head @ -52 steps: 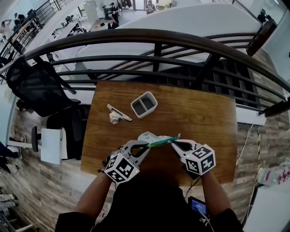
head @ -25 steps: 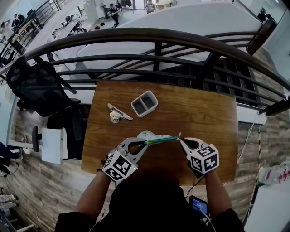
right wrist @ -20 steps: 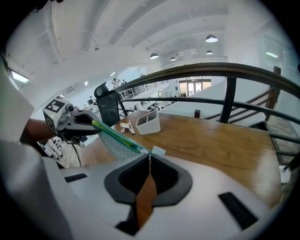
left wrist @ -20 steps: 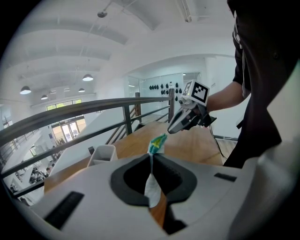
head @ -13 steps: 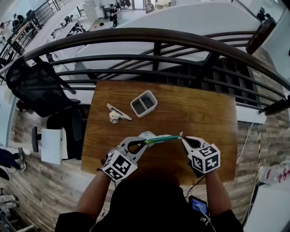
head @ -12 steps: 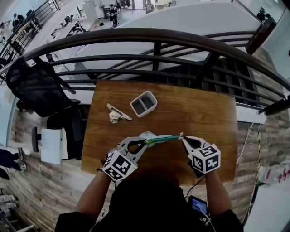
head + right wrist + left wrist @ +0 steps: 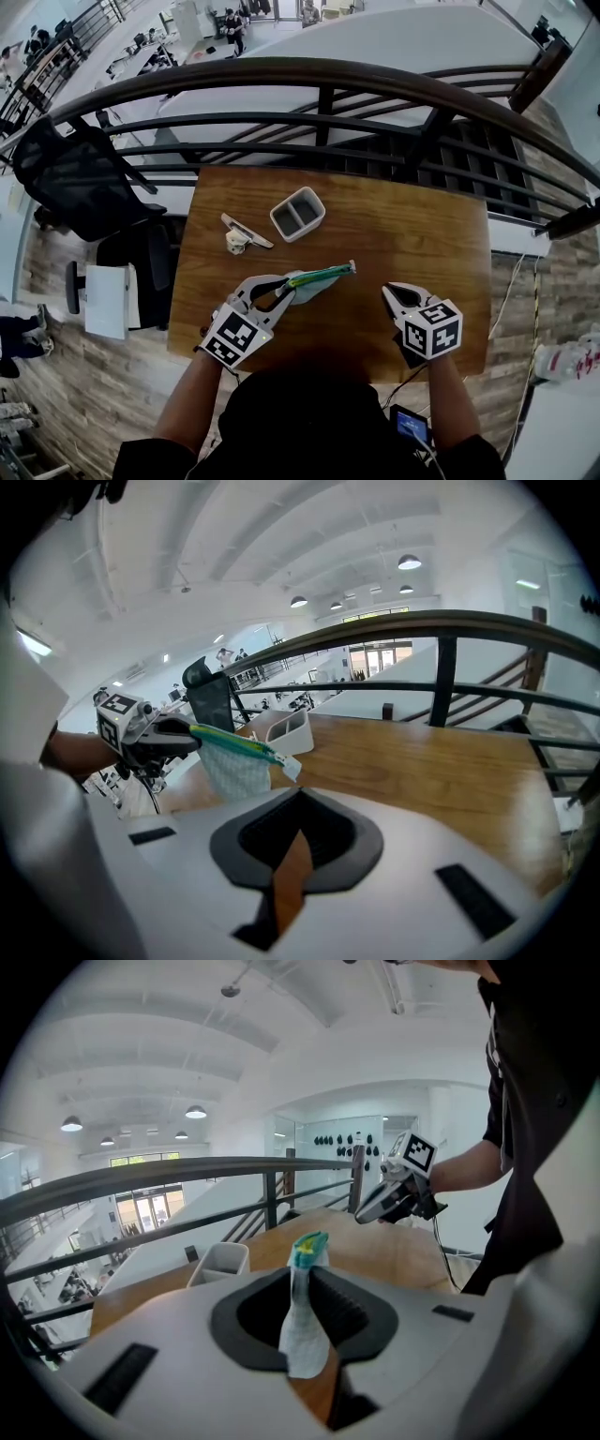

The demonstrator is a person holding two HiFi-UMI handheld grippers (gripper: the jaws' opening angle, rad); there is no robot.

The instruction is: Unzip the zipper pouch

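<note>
The zipper pouch (image 7: 317, 277) is pale mesh with a green and yellow zipper edge. My left gripper (image 7: 284, 287) is shut on its left end and holds it above the wooden table (image 7: 422, 234). Those jaws have just been opening a little, with the pouch (image 7: 302, 1326) still pinched between them. In the right gripper view the pouch (image 7: 234, 766) juts out from the left gripper (image 7: 164, 735), its body hanging below the zipper. My right gripper (image 7: 388, 292) is shut on nothing, a short way right of the pouch's free end.
A grey two-compartment box (image 7: 298, 216) stands at the table's back, with a small white and metal tool (image 7: 242, 236) to its left. A dark railing (image 7: 319, 80) runs behind the table. A black chair (image 7: 80, 178) stands at the left.
The pouch was stretched between both grippers. The right gripper has now let go of its right end and drawn back. The left gripper has shifted slightly left with the pouch.
</note>
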